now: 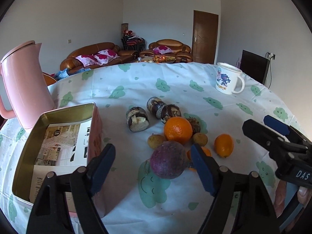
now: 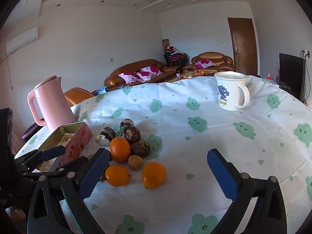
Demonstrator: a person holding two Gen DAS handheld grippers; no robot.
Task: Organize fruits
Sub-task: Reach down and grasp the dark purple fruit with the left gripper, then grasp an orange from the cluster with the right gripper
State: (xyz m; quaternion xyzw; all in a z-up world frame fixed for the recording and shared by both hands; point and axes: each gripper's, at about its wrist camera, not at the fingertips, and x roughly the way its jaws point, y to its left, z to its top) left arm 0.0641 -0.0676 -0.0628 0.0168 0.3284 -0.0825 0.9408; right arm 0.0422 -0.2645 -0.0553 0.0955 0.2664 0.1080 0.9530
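The left gripper (image 1: 152, 167), jaws apart, brackets the purple fruit (image 1: 168, 159) without pinching it, ready to grip for the tin box (image 1: 58, 140). The right gripper (image 2: 156, 173) hangs released, holding nothing, near 2 oranges (image 2: 153, 175).

We look from the left wrist low and close over the fruit pile (image 1: 175, 136), facing the far sofa (image 1: 91, 56), the tin (image 1: 58, 146) at lower left. From the right wrist we sit further right, the pile (image 2: 128, 156) at lower left. Both share the mug (image 2: 230, 91) and kettle (image 2: 52, 101).
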